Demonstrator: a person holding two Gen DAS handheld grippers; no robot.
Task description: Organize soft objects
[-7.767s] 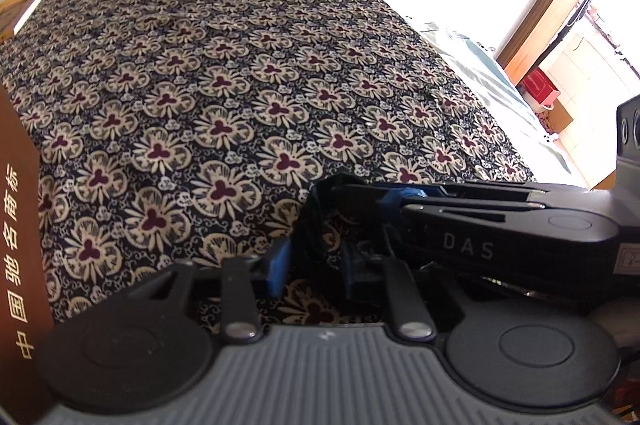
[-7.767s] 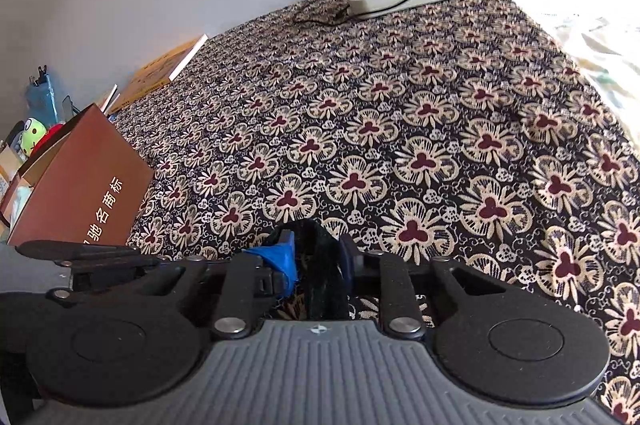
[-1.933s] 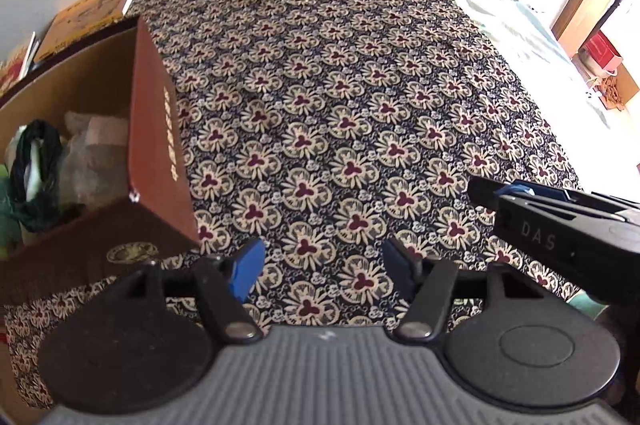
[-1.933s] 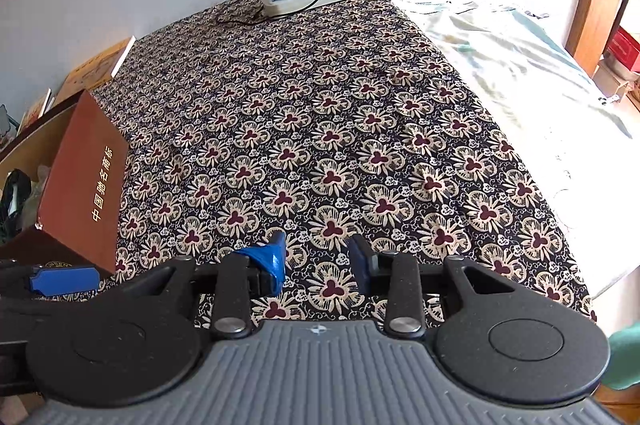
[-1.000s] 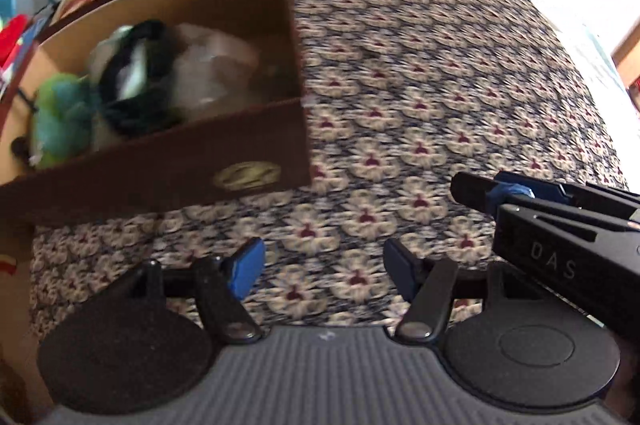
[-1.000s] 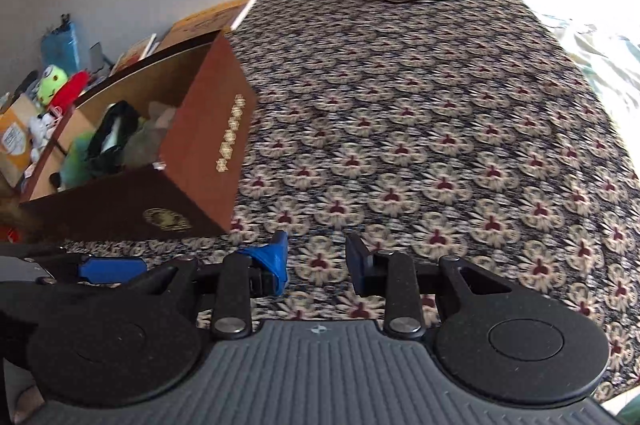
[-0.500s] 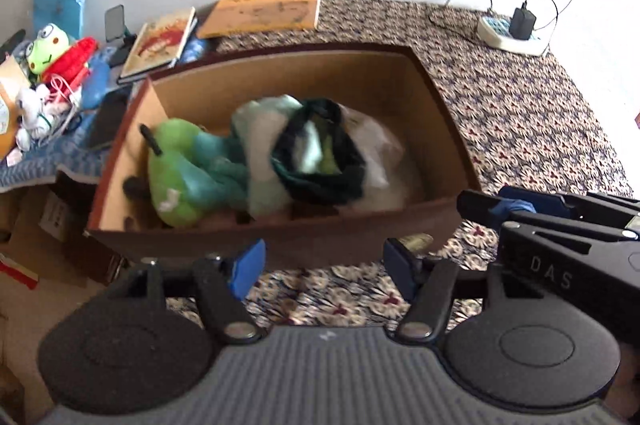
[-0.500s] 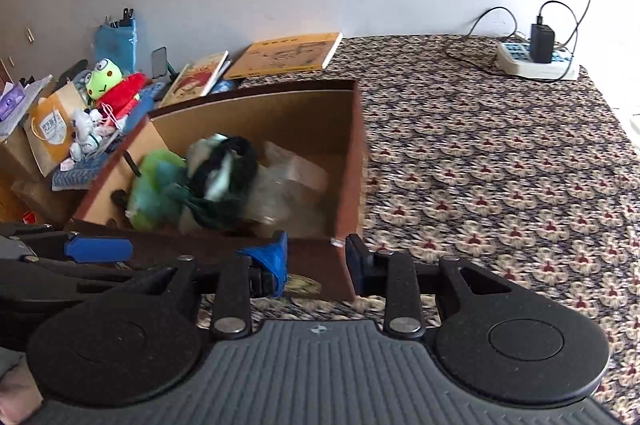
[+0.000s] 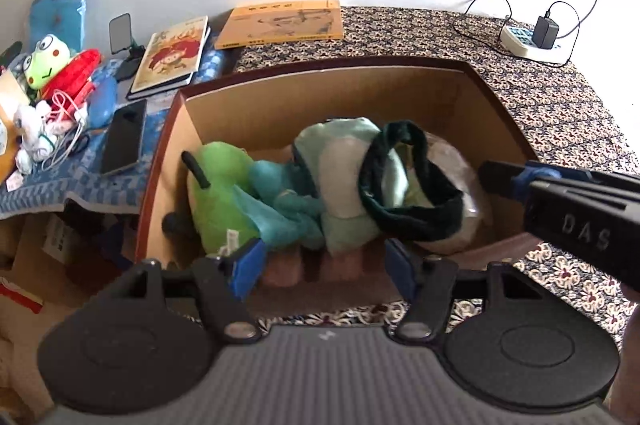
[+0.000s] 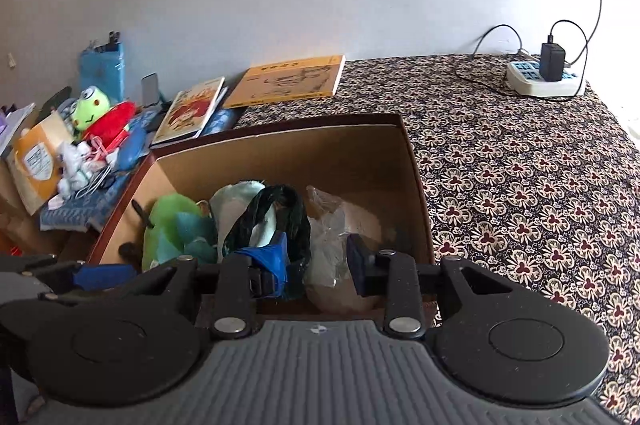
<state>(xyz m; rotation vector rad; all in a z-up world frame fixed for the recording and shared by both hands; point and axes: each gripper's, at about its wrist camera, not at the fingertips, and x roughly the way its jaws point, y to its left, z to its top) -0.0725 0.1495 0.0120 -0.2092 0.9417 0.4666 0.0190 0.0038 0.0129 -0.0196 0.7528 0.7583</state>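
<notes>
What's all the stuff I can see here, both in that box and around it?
cardboard box: one, brown, on the patterned cloth
green plush toy: one, at the box's left end
pale mint soft item: one, middle of the box
dark band: one, dark green-black loop, draped over the mint item
clear plastic bag: one, right part of the box
books: two, one yellow, one with red cover art, beside the wall
frog toy: one, green and red, far left
phone: one, black, left of the box
power strip: one, white, black charger plugged in, far right
patterned cloth: one, dark floral
left gripper: open, empty
right gripper: open, empty
</notes>
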